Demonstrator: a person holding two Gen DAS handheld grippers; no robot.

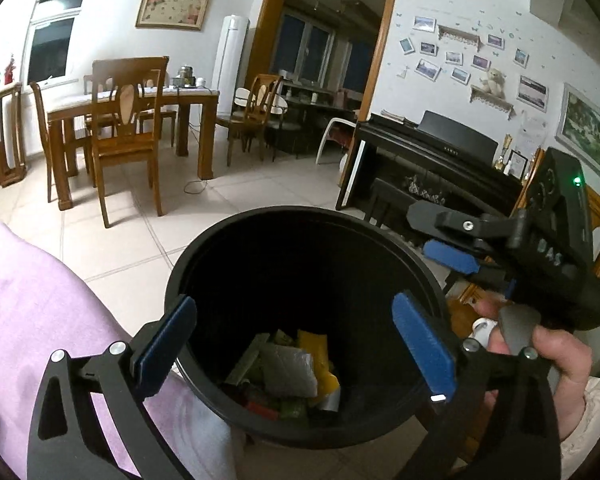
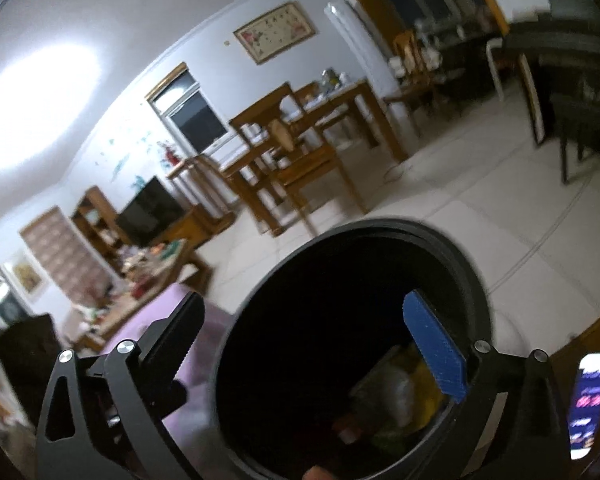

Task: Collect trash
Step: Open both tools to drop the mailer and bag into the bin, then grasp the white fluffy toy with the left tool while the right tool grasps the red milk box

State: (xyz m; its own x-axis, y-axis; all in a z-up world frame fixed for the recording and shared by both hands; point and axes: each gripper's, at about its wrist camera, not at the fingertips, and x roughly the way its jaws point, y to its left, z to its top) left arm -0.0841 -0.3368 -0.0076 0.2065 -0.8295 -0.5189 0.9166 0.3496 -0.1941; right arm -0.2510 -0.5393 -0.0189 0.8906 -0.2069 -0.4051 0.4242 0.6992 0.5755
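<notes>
The left gripper [image 1: 296,356] fills the bottom of its own view, jaws spread wide with nothing between the blue pads [image 1: 165,346]; they straddle the near rim of the black bin [image 1: 180,280] without pressing on it. The right gripper [image 2: 296,360] is likewise wide open and empty over the same bin [image 2: 472,280], one pad [image 2: 434,348] hanging inside the mouth. From the left wrist it also shows at the bin's far right [image 1: 456,256], held by a hand [image 1: 540,344].

The trash [image 1: 288,376], crumpled wrappers in grey, yellow and green, lies at the bottom of the bin, which sits against a purple cloth [image 1: 40,300] and above the tiled floor [image 1: 140,240].

Risks from here, as I judge them: both grippers crowd one opening, so a careless pull back could catch a finger on the rim and tip the bin, spilling what is collected. The two tools could also knock each other. The right view is blurred, so how much room it has at the rim is unclear.
</notes>
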